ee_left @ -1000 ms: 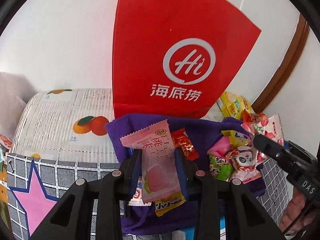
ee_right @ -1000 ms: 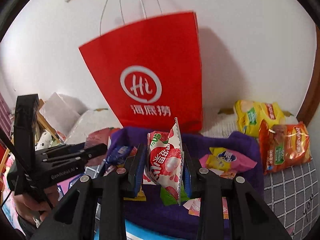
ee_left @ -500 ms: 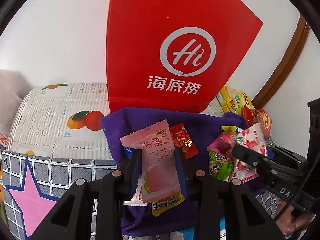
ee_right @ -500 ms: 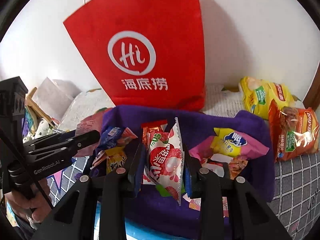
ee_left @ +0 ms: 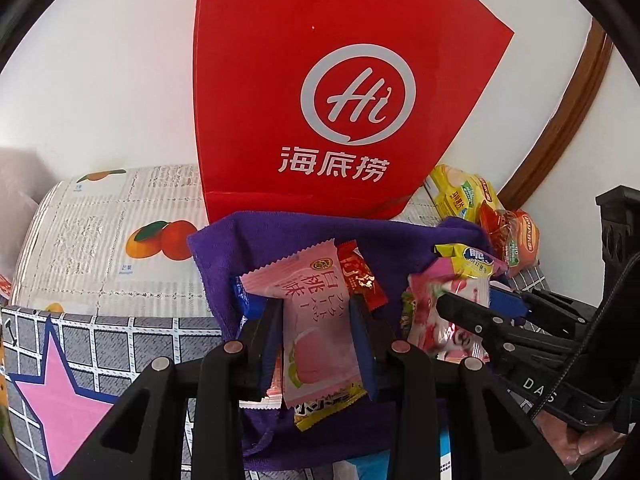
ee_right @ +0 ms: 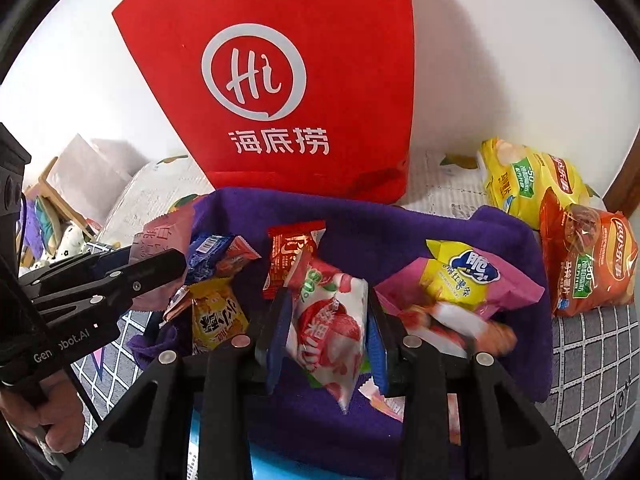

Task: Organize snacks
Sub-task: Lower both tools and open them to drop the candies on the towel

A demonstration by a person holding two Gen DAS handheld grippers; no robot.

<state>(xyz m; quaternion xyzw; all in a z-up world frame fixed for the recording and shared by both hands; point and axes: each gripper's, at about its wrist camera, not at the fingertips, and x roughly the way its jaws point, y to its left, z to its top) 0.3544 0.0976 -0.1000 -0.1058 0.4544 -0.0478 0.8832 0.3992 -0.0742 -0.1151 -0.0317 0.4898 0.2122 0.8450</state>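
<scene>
My left gripper is shut on a pink peach-flavour snack packet, held above a purple cloth strewn with small snacks. My right gripper is shut on a white-and-red strawberry snack packet over the same cloth. Each gripper shows in the other's view: the right one at the right, the left one at the left. A red paper bag with a white "Hi" logo stands upright behind the cloth, against the wall; it also shows in the right wrist view.
On the cloth lie a red packet, a blue packet, a yellow packet and a yellow-pink packet. Yellow and orange crisp bags lie at the right. A fruit-print box is at the left.
Both grippers have moved forward and lower toward the cloth and the red bag, which now looks larger. Both keep their packets. The right gripper has come closer to the left one.
</scene>
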